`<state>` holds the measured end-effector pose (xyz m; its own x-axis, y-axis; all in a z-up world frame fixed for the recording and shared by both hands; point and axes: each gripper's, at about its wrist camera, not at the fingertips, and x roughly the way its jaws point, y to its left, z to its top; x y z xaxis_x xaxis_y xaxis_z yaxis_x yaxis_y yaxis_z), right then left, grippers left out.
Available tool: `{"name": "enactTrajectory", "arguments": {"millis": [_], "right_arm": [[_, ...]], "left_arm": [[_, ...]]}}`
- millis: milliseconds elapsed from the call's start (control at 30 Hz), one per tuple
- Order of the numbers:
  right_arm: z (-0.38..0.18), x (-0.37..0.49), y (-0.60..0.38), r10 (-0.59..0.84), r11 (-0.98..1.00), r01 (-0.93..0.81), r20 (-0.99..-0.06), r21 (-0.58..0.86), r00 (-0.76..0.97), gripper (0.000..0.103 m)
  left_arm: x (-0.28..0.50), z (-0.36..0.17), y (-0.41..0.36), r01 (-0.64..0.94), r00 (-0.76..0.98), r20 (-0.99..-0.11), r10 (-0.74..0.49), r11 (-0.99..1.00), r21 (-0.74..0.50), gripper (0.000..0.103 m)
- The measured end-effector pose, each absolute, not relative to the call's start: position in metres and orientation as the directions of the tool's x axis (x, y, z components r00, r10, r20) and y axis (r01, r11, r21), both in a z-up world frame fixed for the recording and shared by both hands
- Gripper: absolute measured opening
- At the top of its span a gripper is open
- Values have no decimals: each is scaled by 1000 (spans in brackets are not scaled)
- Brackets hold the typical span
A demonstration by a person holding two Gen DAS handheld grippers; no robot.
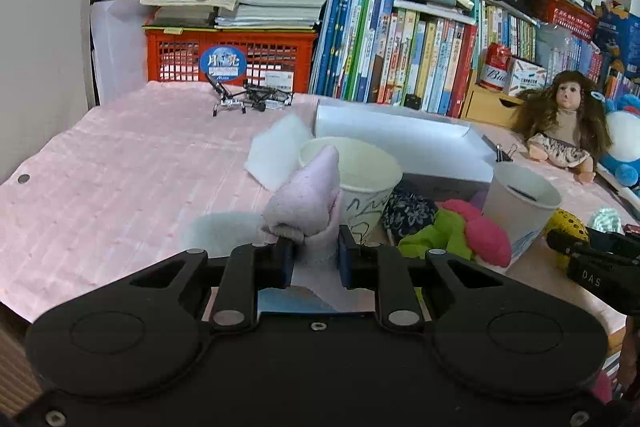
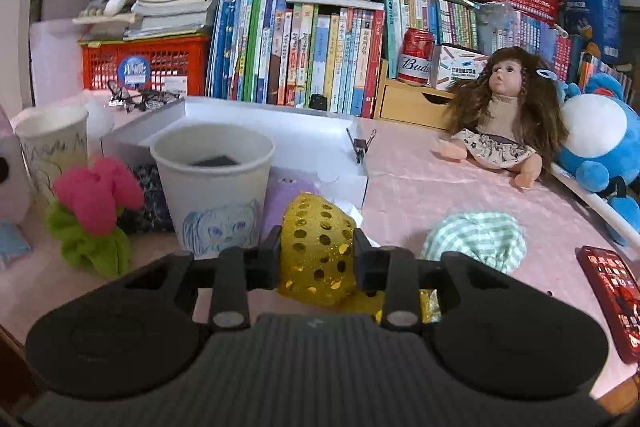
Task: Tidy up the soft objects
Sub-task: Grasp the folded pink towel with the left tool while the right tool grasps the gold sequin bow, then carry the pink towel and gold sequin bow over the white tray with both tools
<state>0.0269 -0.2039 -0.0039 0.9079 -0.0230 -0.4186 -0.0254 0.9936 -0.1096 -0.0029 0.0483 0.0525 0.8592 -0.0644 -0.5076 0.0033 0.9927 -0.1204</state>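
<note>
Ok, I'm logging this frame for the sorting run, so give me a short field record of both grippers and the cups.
left gripper: shut on pale pink sock
right gripper: around gold sequined fabric, grip unclear
scribbled cup: upright, just behind the sock
blue-face cup: upright, dark item inside
loose nearby: pink and green fabric, green checked cloth
surface: pink table cover

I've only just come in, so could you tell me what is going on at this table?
A person is sorting soft items with two handheld grippers. The left gripper is shut on a pale pink sock, held in front of a paper cup with scribbles. The right gripper has its fingers on either side of a yellow sequinned scrunchie beside a second paper cup. A pink-and-green scrunchie and a green checked scrunchie lie loose on the pink cloth.
</note>
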Motion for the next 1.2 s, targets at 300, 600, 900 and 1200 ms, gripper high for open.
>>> {"name": "enactTrajectory", "arguments": {"millis": [300, 600, 900, 1200], "right_arm": [[13, 25, -213, 69, 997, -70, -415, 11, 907, 37], [38, 28, -227, 63, 997, -46, -372, 55, 926, 37], [61, 40, -246, 79, 992, -40, -346, 118, 935, 37], [90, 72, -254, 160, 977, -98, -347, 190, 924, 38]], "left_arm": [[-8, 81, 61, 23, 884, -459, -88, 989, -145, 19], [8, 107, 70, 52, 894, -430, -125, 983, -178, 19], [37, 128, 69, 93, 887, -426, -176, 973, -210, 19], [79, 154, 41, 200, 863, -422, -279, 954, -222, 19]]}}
